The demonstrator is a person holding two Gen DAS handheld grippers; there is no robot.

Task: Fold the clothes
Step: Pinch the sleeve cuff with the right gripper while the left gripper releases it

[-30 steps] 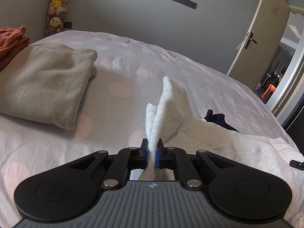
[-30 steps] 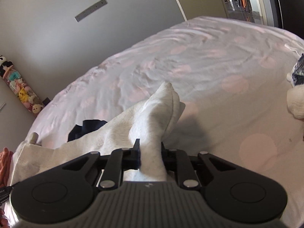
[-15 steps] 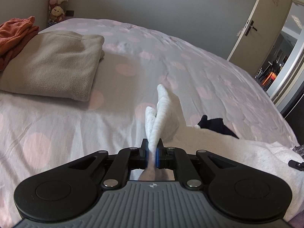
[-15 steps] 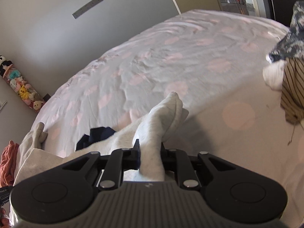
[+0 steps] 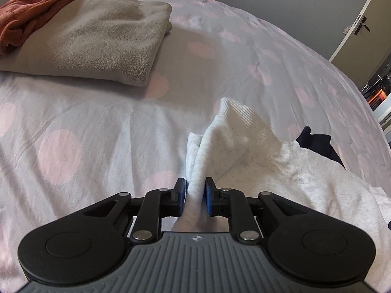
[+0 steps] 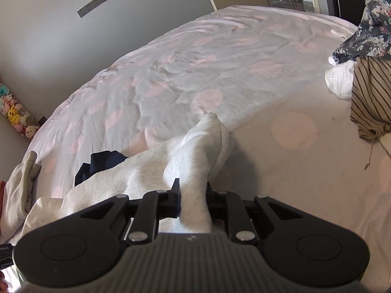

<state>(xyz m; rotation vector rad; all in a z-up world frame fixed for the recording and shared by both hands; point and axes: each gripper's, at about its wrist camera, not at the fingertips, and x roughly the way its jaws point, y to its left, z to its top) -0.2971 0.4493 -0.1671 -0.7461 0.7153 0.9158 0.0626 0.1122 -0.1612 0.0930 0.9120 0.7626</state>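
A light grey-white garment (image 5: 281,168) lies on the bed with pink dots, stretched between my two grippers. My left gripper (image 5: 195,194) is shut on one bunched corner of it, which sticks up past the fingers. My right gripper (image 6: 193,195) is shut on another bunched corner of the same garment (image 6: 136,171). A dark navy piece (image 5: 317,144) shows behind the garment's edge, also in the right wrist view (image 6: 100,163).
A folded beige fleece (image 5: 97,41) and an orange garment (image 5: 29,7) lie at the left. A striped garment (image 6: 371,100), a floral one (image 6: 371,31) and a white cloth (image 6: 341,80) lie at the bed's right. A door (image 5: 359,24) stands beyond.
Both grippers have moved down and back toward the near side of the bed, with the garment corners still held. The beige fleece and the right-hand pile now look closer.
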